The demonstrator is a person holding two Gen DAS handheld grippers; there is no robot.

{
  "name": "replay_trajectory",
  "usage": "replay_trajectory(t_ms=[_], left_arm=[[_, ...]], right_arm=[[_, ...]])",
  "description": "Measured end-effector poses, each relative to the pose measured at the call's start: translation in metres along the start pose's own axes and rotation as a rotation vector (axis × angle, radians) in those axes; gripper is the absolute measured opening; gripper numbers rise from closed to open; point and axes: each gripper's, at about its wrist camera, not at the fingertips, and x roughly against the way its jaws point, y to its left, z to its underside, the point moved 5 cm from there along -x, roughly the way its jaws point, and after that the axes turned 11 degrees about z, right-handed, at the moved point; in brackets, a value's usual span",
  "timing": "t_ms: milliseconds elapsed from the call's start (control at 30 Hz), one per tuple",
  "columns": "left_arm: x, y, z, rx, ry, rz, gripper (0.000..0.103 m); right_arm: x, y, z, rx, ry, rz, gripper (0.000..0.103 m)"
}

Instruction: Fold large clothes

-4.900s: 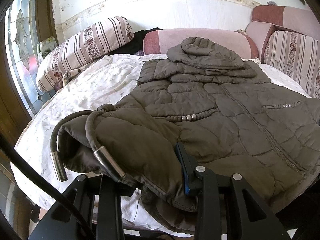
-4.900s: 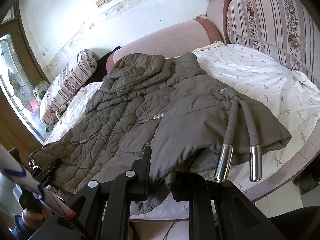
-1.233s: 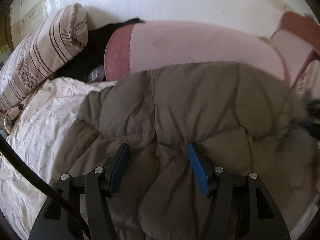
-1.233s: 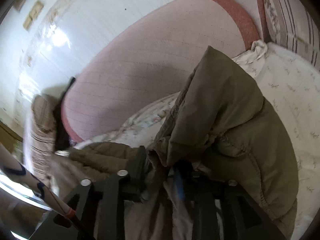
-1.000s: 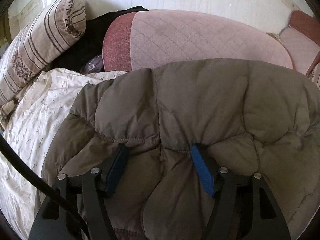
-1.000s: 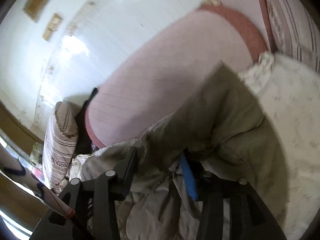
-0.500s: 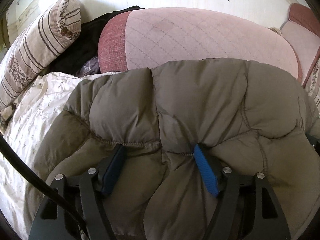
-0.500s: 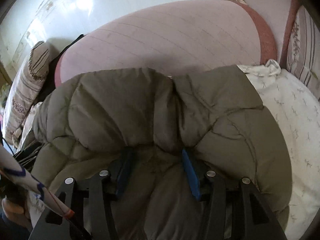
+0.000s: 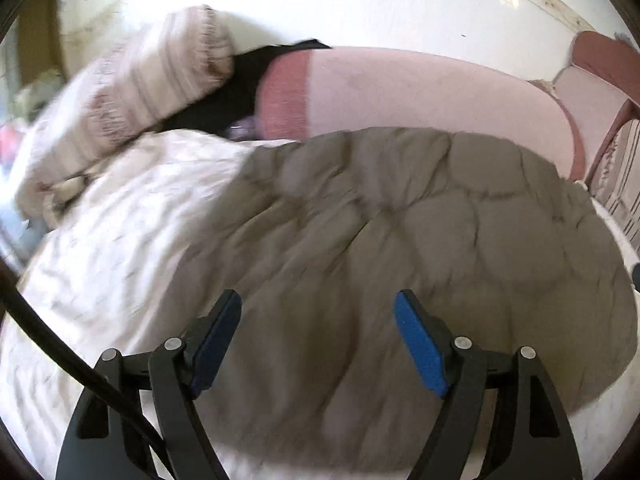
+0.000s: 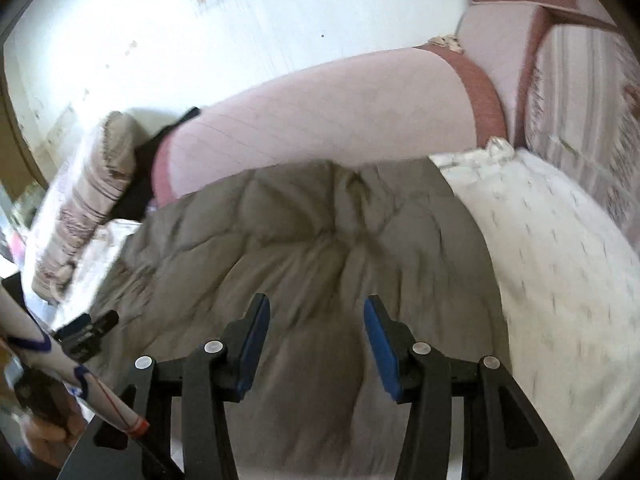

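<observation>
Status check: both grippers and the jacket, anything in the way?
Left gripper open, jaws just widened, nothing pinched. Right gripper open, clear of fabric. Jacket folded on the bed sheet. Nothing in the way.

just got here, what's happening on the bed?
A person with a handheld gripper in each hand is folding a puffy olive-brown jacket on a bed covered by a white floral sheet. The jacket lies folded over into a compact bundle in front of the pink bolster. The left gripper has just been opening and has nothing between its pads; the right gripper is open too, above the fabric. Both appear to have released.
</observation>
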Motion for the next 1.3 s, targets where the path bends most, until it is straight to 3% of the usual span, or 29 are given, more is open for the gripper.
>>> replay_trajectory(t_ms=[100,133,233,367,467,567,700,900,1033,1133,1200,1267,1300], left_arm=[[0.027,0.018,0.018,0.047,-0.026,-0.046,0.078],[0.034,0.024,0.020,0.060,-0.039,-0.072,0.078],[0.044,0.041,0.023,0.085,-0.070,-0.109,0.078],[0.026,0.057,0.028,0.103,-0.051,-0.122,0.078],[-0.002,0.064,0.032,0.142,0.029,-0.097,0.079],[-0.018,0.074,0.038,0.201,0.070,-0.086,0.086],[-0.029,0.075,0.040,0.207,0.118,-0.084,0.090],[-0.030,0.075,0.042,0.202,0.112,-0.082,0.090],[-0.018,0.078,0.036,0.212,0.073,-0.067,0.089],[-0.002,0.084,0.027,0.203,0.007,-0.105,0.089],[0.004,0.092,0.024,0.217,-0.022,-0.142,0.089],[-0.001,0.098,0.027,0.241,-0.002,-0.149,0.089],[-0.006,0.101,0.030,0.256,0.014,-0.146,0.089]], right_arm=[[0.021,0.008,0.025,-0.024,-0.017,-0.035,0.052],[0.025,0.012,0.030,-0.018,-0.028,-0.004,0.045],[0.024,0.027,0.033,-0.011,-0.039,-0.010,0.040],[0.009,0.039,0.042,0.040,-0.049,0.025,0.040],[-0.015,0.042,0.050,0.072,-0.009,0.057,0.040],[-0.036,0.043,0.055,0.082,0.038,0.077,0.041],[-0.055,0.047,0.066,0.115,0.077,0.107,0.041],[-0.062,0.049,0.069,0.160,0.085,0.131,0.041],[-0.047,0.042,0.059,0.116,0.068,0.066,0.041],[-0.024,0.025,0.041,0.042,0.015,0.004,0.041],[-0.014,0.009,0.031,0.021,-0.021,0.044,0.041],[-0.012,-0.014,0.025,-0.015,-0.033,0.107,0.039],[-0.015,-0.027,0.024,-0.049,-0.023,0.130,0.033]])
